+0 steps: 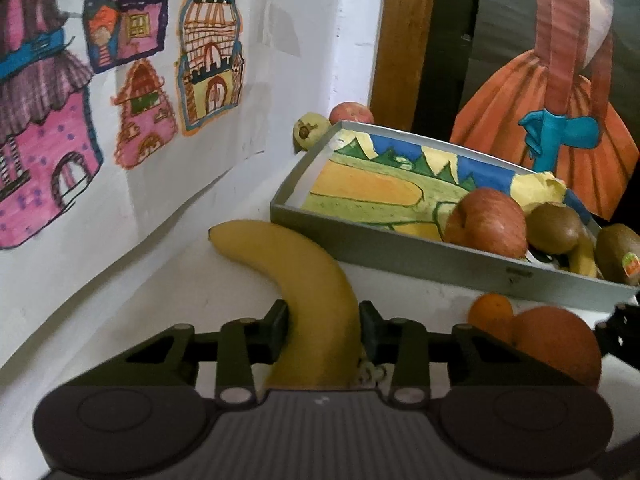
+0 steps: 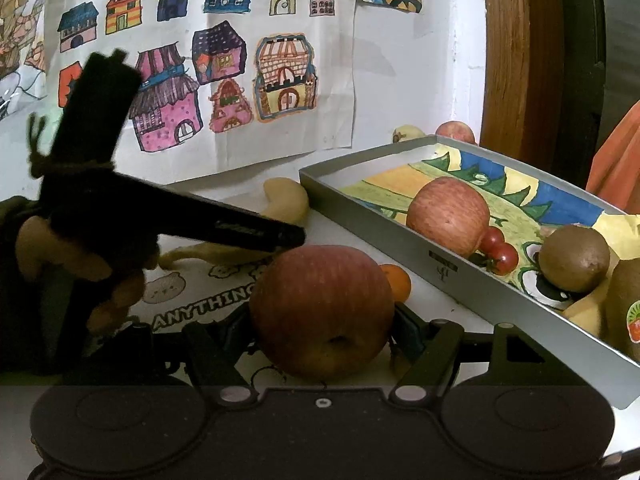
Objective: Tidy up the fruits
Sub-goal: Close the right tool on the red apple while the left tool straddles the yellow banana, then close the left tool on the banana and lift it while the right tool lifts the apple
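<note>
Worktop (image 2: pixel 448 312): white, printed mat under your right gripper; drawings taped on the wall behind.

Tray (image 1: pixel 400 248): grey, shallow, with a crayon landscape as lining. It lies ahead and right of both pairs of jaws. Inside: one apple (image 2: pixel 448 216), two cherry tomatoes (image 2: pixel 498 250), kiwis (image 2: pixel 574 258) and a yellow piece half hidden at the near corner. Much of the far half is bare.

Left gripper (image 1: pixel 324 328): jaws closed on a banana (image 1: pixel 296 276), gripped near the stem end, with the tip pointing ahead and left toward the wall. Whether it is off the worktop, you cannot tell.

Right gripper (image 2: pixel 320 316): jaws clamped on a red apple (image 2: pixel 322 312), stem dimple facing the camera.

Loose fruit: two oranges (image 1: pixel 556 344) just right of your left jaws, outside the tray; an apple and a pale fruit (image 1: pixel 308 130) behind the tray's far corner.

Step in hand, as judged: both fruits are gripped and transfer to the tray is pending.

Next move: carry each ahead and right, over the near wall. Set the banana on the bare far lining and the apple beside its like. Let go only once each is resting.
</note>
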`<state>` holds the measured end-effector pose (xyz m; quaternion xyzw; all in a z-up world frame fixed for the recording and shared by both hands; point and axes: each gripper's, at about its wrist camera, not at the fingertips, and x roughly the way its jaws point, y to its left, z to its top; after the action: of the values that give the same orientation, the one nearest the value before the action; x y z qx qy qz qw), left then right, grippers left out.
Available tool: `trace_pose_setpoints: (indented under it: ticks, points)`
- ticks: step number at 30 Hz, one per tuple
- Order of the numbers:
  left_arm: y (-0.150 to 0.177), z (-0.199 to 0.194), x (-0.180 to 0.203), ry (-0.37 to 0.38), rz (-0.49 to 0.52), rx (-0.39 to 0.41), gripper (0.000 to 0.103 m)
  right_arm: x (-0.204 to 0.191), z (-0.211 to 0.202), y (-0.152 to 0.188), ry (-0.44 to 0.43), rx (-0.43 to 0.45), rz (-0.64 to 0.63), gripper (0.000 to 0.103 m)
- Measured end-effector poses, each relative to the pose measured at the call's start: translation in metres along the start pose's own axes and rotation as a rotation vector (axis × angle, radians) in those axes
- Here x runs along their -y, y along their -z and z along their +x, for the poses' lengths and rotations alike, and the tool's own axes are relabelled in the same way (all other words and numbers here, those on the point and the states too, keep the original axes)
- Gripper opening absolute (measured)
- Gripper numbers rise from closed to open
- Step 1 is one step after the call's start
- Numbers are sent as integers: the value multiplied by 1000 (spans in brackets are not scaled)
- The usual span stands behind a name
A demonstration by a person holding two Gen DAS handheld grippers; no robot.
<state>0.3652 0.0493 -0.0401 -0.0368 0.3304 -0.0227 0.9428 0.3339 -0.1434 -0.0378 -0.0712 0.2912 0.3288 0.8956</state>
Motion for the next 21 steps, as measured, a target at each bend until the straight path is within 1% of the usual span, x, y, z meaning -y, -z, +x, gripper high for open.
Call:
trace_pose_setpoints:
  ticks: [5, 6, 8, 11, 15, 16, 17, 18, 21]
  points:
    - [3, -6, 2, 5, 31, -10, 43, 0, -1, 1, -1, -2, -3, 74]
    - [4, -6, 2, 7, 32, -11, 49, 0, 0, 1, -1, -2, -3, 74]
    - [2, -4, 4, 11, 34, -16, 56, 0, 1, 0, -2, 0, -3, 74]
    - [0, 0, 6, -3, 42, -11, 59, 1, 3, -1, -6, 3, 2, 74]
    - [-3, 5, 7, -16, 35, -8, 58, 0, 5, -1, -9, 9, 7, 74]
    - [-3, 6, 6, -19, 35, -7, 57, 1, 6, -2, -10, 11, 9, 74]
    - [-3, 6, 6, -25, 38, -5, 51, 1, 6, -2, -11, 12, 11, 74]
    - [-4, 7, 6, -29, 44, -4, 49, 1, 7, -3, -11, 13, 12, 74]
    - [-3, 6, 5, -24, 46, -4, 47, 0, 10, -4, -11, 16, 12, 74]
